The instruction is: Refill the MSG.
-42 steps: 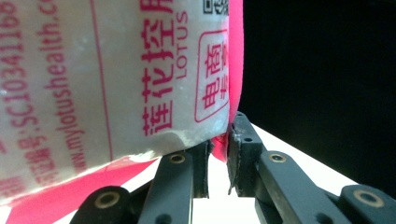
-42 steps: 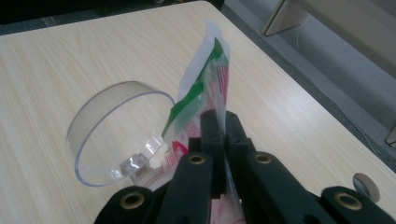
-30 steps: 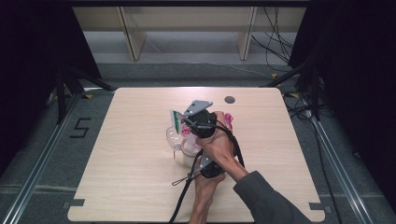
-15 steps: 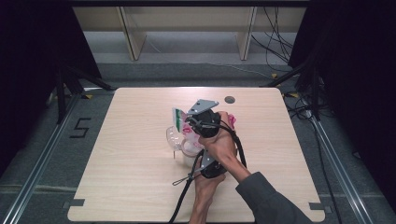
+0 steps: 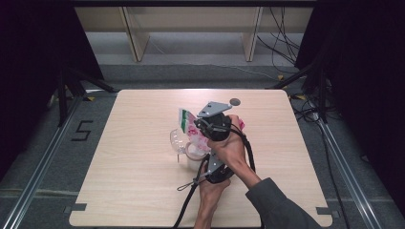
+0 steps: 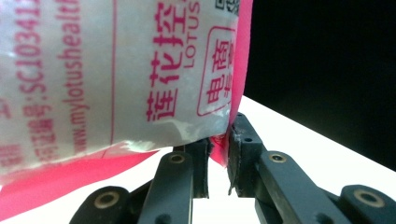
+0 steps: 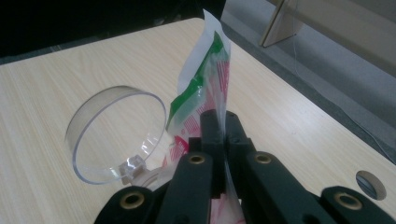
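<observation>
Mid-tabletop, both grippers (image 5: 203, 125) (image 6: 218, 154) pinch the sachet (image 7: 205, 88) beside the open jar (image 7: 116, 133). We keep both pinches firm and pull apart evenly, tearing over the jar.

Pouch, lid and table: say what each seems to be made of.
Pouch: thin glossy plastic film, likely; it creases, shines, and carries printed pink and green.
Lid: clear hard plastic, by the look; the table grain shows through it and its rim glints.
Table: pale wood or wood-look laminate, matte, with fine straight grain.
</observation>
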Action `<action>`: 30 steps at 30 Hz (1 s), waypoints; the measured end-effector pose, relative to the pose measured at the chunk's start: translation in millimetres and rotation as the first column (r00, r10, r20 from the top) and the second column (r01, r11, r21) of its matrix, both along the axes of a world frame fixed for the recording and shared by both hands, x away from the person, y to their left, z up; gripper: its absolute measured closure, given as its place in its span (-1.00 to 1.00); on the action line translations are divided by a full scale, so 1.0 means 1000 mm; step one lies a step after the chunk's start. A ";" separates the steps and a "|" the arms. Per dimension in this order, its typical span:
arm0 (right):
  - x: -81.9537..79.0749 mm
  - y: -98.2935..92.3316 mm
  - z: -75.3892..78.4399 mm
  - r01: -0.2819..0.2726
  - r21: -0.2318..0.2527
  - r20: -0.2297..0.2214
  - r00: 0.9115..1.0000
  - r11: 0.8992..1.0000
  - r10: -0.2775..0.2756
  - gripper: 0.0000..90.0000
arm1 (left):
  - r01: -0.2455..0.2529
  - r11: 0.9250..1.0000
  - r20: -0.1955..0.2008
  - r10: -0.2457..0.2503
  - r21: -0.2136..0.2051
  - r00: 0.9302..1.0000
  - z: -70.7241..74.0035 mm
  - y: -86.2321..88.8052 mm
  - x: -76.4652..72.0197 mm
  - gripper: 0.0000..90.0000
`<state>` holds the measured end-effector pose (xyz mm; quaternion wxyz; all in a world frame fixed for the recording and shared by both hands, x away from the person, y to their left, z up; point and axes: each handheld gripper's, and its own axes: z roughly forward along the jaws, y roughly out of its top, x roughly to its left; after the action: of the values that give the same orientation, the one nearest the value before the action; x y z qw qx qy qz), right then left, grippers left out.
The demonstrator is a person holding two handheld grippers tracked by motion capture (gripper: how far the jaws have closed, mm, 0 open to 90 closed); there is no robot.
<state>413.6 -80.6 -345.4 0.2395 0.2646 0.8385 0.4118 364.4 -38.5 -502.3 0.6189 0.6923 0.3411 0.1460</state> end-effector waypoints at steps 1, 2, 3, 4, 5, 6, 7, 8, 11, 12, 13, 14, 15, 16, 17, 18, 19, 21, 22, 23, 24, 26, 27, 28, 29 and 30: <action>0.000 -0.001 0.000 0.010 0.010 -0.006 1.000 1.000 -0.010 1.00 | -0.005 1.000 -0.001 0.005 0.005 1.000 -0.001 0.000 0.000 0.76; -0.001 -0.003 0.000 0.009 0.018 -0.020 1.000 1.000 -0.009 1.00 | -0.005 1.000 -0.004 0.005 0.011 1.000 -0.002 -0.001 0.000 0.76; -0.001 -0.004 0.000 0.007 0.021 -0.027 1.000 1.000 -0.007 1.00 | -0.005 1.000 -0.002 0.005 0.018 1.000 -0.002 0.000 0.000 0.76; -0.001 -0.005 -0.001 0.000 0.023 -0.012 1.000 1.000 0.000 1.00 | -0.007 1.000 -0.002 0.007 0.021 1.000 -0.003 0.000 -0.001 0.76; -0.001 -0.007 -0.001 0.002 0.032 -0.004 1.000 0.999 -0.002 1.00 | -0.006 1.000 -0.002 0.006 0.026 1.000 -0.004 0.000 -0.001 0.76; -0.001 -0.008 -0.002 0.004 0.039 -0.004 1.000 0.999 -0.004 1.00 | -0.014 0.999 0.003 0.014 0.034 1.000 -0.005 -0.001 -0.001 0.76; -0.003 -0.009 -0.002 0.018 0.055 -0.010 1.000 0.998 -0.017 1.00 | -0.011 1.000 -0.007 0.011 0.013 1.000 -0.005 -0.002 -0.001 0.76; -0.004 -0.011 -0.002 0.020 0.057 -0.035 0.999 0.998 -0.019 1.00 | -0.015 1.000 0.000 0.015 0.017 1.000 -0.007 -0.002 -0.001 0.76; -0.005 -0.016 -0.003 0.010 0.067 -0.031 1.000 0.998 -0.008 1.00 | -0.019 0.999 0.000 0.019 0.035 1.000 -0.009 -0.003 -0.002 0.76; -0.005 -0.017 -0.004 -0.001 0.066 -0.018 1.000 0.998 0.002 1.00 | -0.019 0.999 0.001 0.019 0.041 1.000 -0.009 -0.002 -0.002 0.76; -0.006 -0.018 -0.004 0.006 0.081 -0.018 1.000 0.997 -0.005 1.00 | -0.014 0.999 -0.001 0.014 0.044 1.000 -0.009 -0.001 -0.002 0.75; -0.006 -0.019 -0.005 0.009 0.090 -0.013 1.000 0.996 -0.008 1.00 | -0.010 0.999 -0.009 0.010 0.040 1.000 -0.010 -0.001 -0.002 0.75; -0.007 -0.021 -0.005 0.009 0.092 -0.017 1.000 0.996 -0.007 1.00 | -0.008 0.999 -0.009 0.009 0.040 1.000 -0.010 -0.002 -0.002 0.75; -0.008 -0.022 -0.005 0.021 0.107 -0.026 0.999 0.994 -0.019 1.00 | -0.009 0.999 -0.012 0.009 0.039 1.000 -0.010 -0.001 -0.003 0.74; -0.008 -0.023 -0.005 0.012 0.105 -0.016 1.000 0.994 -0.010 1.00 | -0.023 1.000 -0.021 0.022 -0.014 1.000 -0.010 -0.004 -0.004 0.73; -0.007 -0.025 -0.006 0.004 0.109 -0.007 1.000 0.994 -0.003 1.00 | -0.016 1.000 -0.021 0.016 -0.001 1.000 -0.011 -0.003 -0.004 0.73; -0.008 -0.027 -0.006 0.008 0.123 -0.013 1.000 0.992 -0.006 1.00 | -0.020 1.000 -0.025 0.020 -0.006 1.000 -0.011 -0.003 -0.004 0.71; -0.009 -0.030 -0.008 0.009 0.136 -0.021 1.000 0.991 -0.006 1.00 | -0.006 0.999 -0.026 0.007 0.034 1.000 -0.013 -0.001 -0.004 0.69; -0.009 -0.031 -0.008 0.006 0.137 -0.015 1.000 0.991 -0.003 1.00 | -0.028 1.000 -0.031 0.028 -0.009 0.999 -0.013 -0.003 -0.004 0.68; -0.010 -0.032 -0.009 0.025 0.151 -0.023 1.000 0.988 -0.021 1.00 | -0.025 1.000 -0.037 0.024 -0.008 0.999 -0.014 -0.002 -0.004 0.66; -0.010 -0.034 -0.010 0.024 0.153 -0.022 1.000 0.988 -0.021 1.00 | -0.010 1.000 -0.042 0.010 0.003 0.999 -0.014 -0.003 -0.004 0.64; -0.009 -0.038 -0.010 0.009 0.156 -0.018 1.000 0.988 -0.007 1.00 | -0.004 1.000 -0.042 0.005 0.020 0.999 -0.014 -0.001 -0.004 0.60; -0.010 -0.039 -0.010 0.012 0.163 -0.018 1.000 0.987 -0.010 1.00 | -0.002 1.000 -0.041 0.003 0.020 0.999 -0.015 -0.001 -0.004 0.58; -0.010 -0.041 -0.010 0.019 0.178 -0.009 1.000 0.984 -0.018 1.00 | -0.003 1.000 -0.044 0.004 0.021 0.999 -0.015 -0.001 -0.004 0.55; -0.011 -0.043 -0.010 0.015 0.179 -0.019 1.000 0.984 -0.012 1.00 | -0.002 1.000 -0.039 0.003 0.028 0.999 -0.015 0.000 -0.004 0.54; -0.011 -0.045 -0.009 0.013 0.183 -0.015 1.000 0.983 -0.010 1.00 | -0.001 0.999 -0.039 0.002 0.032 0.999 -0.015 0.001 -0.004 0.52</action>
<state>402.4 -125.2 -354.7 0.2107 0.2931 0.7973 0.4838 360.0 -38.0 -516.8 0.6009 0.7046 0.3513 0.1382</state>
